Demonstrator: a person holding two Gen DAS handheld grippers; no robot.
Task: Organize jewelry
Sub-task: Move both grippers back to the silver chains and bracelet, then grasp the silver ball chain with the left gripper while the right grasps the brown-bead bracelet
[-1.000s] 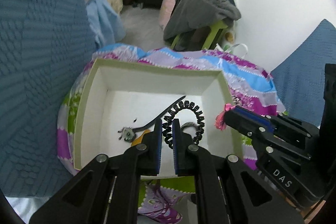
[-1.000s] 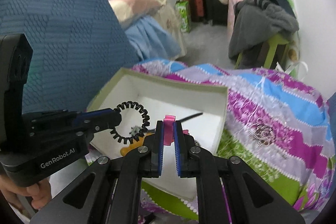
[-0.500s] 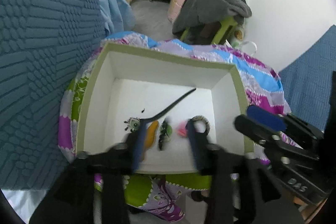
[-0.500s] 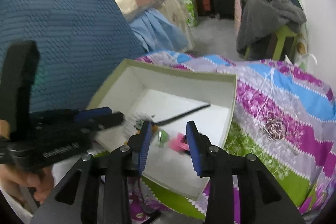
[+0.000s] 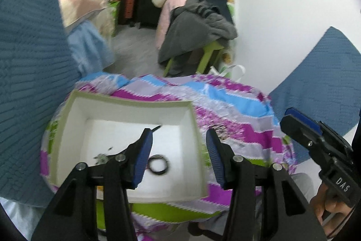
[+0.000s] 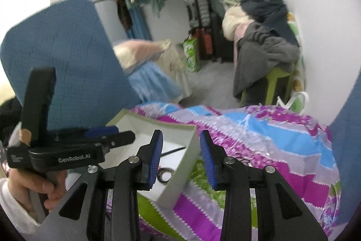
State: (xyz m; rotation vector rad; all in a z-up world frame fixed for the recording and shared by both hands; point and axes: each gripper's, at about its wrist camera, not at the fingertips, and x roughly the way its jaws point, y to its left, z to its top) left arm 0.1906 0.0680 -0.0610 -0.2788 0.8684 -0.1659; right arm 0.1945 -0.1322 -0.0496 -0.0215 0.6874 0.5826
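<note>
**Both grippers empty above the box; one piece left on the cloth**

Left gripper (image 5: 178,155): jaws wide, nothing between them, held over the box (image 5: 67,134). Right gripper (image 6: 181,159): jaws wide too, empty, over the box's right wall and the cloth (image 6: 282,150) beside it.

In the box, on the white floor: a dark coiled ring (image 5: 158,164), a thin black stick (image 6: 173,150) lying aslant, and a small dark trinket (image 5: 101,157) near the left finger. Other pieces may lie under the fingers; cannot tell.

Outside the box: a small dark, wiry piece (image 6: 244,159) on the purple-striped cloth, just right of the box wall. Blurred in both views; looks like a brooch or a tangle of chain, not certain which.

Step in hand, as I judge it: between drops, with both grippers free for the next pick.

Next move probably falls to the right gripper, which is nearer. It calls for coming down on the wiry piece with the jaws astride it, closing on the piece alone and not the soft cloth, then carrying it over the wall into the box. The piece is thin and flat, so a low, careful pinch is needed.
</note>
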